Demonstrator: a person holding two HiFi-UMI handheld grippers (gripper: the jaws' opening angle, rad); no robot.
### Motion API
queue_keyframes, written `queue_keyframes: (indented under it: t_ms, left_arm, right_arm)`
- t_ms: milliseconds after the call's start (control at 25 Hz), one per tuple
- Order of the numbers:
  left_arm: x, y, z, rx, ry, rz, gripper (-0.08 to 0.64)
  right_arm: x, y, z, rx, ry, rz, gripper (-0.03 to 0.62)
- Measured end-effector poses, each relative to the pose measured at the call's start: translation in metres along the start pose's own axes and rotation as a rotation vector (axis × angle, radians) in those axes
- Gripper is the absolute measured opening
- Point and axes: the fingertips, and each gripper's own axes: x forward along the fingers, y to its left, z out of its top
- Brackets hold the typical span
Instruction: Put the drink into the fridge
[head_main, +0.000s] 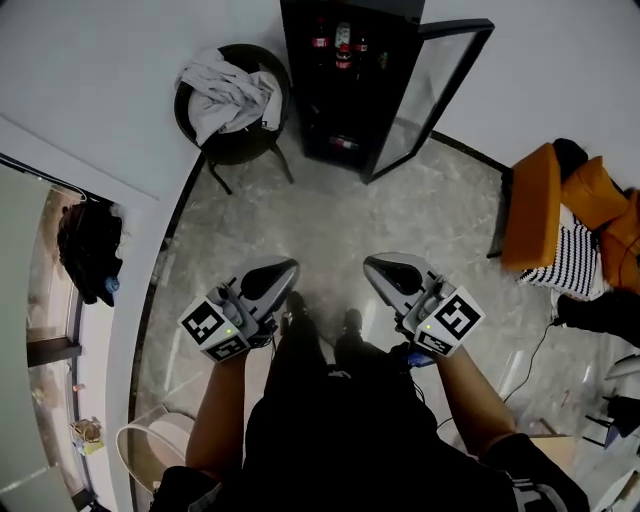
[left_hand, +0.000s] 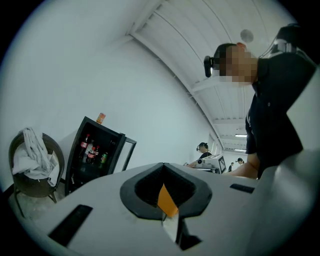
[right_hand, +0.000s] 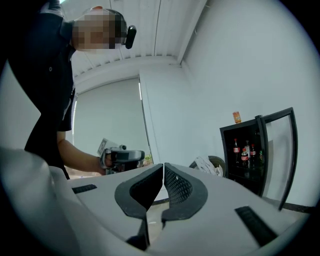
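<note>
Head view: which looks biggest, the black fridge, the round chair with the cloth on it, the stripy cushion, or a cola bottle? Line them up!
Largest to smallest:
1. black fridge, with its door open
2. round chair
3. striped cushion
4. cola bottle, tiny inside the fridge
None look close enough in size to mix up.

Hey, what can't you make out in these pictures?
- Bottles in the fridge: labels too small, every view.
- Fridge's bottom shelf: too dark, head view.
- Chair seat: covered by cloth, head view.
- Orange patch past the jaws of the left hand-held gripper: unidentifiable, left gripper view.
</note>
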Motion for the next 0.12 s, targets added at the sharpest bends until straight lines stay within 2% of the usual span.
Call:
queue_keyframes:
  t_ms: [120]
  left_arm:
    - [0.008, -0.024, -0.011, 0.001, 0.02, -0.005, 0.011]
  right_arm:
    - [-0.016, 0.007, -0.002, 0.012, -0.008, 0.007, 0.026]
